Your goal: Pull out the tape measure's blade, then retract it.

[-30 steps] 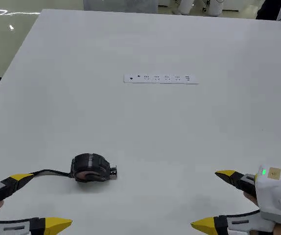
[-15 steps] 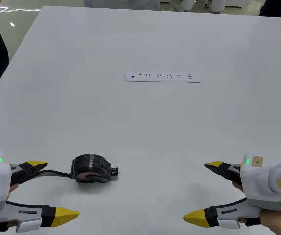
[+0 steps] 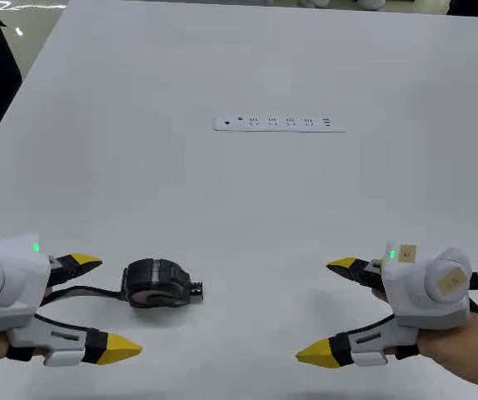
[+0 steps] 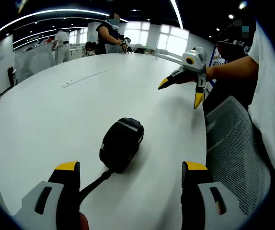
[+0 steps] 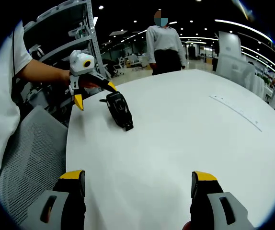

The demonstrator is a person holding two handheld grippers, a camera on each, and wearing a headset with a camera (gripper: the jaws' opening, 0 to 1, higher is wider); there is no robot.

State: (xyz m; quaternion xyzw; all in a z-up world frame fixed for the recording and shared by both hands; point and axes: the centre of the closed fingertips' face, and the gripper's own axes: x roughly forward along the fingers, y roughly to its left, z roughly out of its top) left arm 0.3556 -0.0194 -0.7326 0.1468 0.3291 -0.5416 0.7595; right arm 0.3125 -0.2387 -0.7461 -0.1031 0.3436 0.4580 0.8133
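The white tabletop (image 3: 264,208) carries little. A white power strip (image 3: 279,123) lies flat well beyond the work, out of your way. Your left tongs (image 3: 118,305) and right tongs (image 3: 314,310) both sit low near the front edge, jaws spread wide and gripping nothing. The two pairs are well apart, one to each side. The black tape measure (image 3: 156,284) sits on the tabletop just beyond your left jaw tips, untouched. No blade is drawn out, so I judge that neither step of the task has begun. The placement suits a two-handed pull, in my assessment: the case lies nearest your left tongs for holding, and the blade hook (image 3: 194,291) points towards your right tongs for drawing. The black wrist strap (image 3: 85,292) trails from the case back between your left jaws. Take care that you clamp the case and not the strap.
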